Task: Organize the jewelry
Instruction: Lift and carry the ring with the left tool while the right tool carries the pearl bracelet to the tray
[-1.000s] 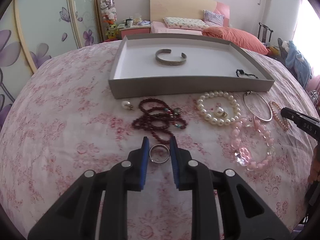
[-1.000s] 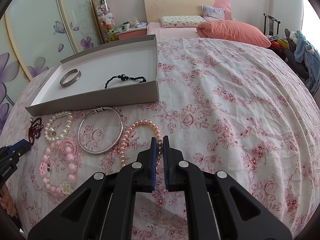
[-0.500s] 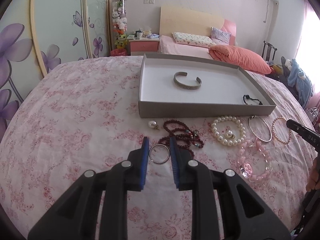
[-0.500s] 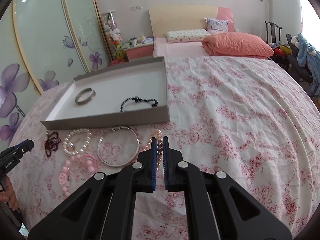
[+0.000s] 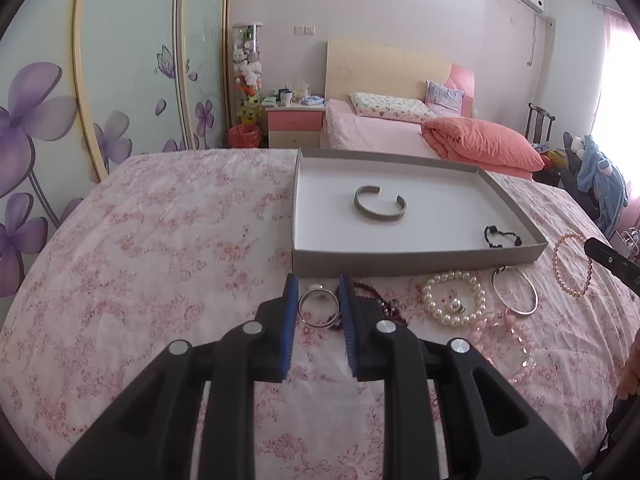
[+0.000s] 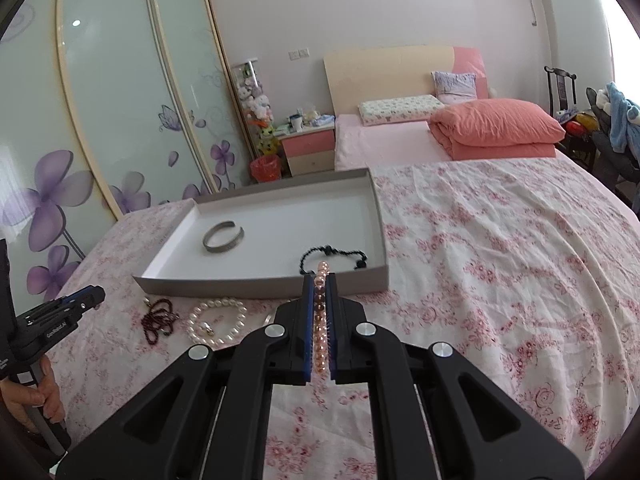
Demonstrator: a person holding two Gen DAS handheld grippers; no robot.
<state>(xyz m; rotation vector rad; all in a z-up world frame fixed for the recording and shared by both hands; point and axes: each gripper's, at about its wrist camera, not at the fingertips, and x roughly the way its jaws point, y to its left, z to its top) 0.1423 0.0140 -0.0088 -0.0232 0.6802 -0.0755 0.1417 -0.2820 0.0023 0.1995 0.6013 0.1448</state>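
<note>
Left gripper (image 5: 319,308) jaws pinch a small silver metal ring (image 5: 319,309) by its sides, raised over the bed near the front wall of the shallow grey cardboard tray (image 5: 416,258), likely to drop it in. Right gripper (image 6: 320,312) jaws are narrow, clamping a pink-gold pearl bead bracelet (image 6: 320,312) edge-on. A second ago that bracelet lay on the floral bedspread (image 6: 500,248); both grippers have risen since.

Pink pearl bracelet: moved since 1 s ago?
Yes. The pink pearl bracelet is now clamped in the right gripper and lifted off the bedspread, level with the tray's front wall in the right wrist view.
</note>
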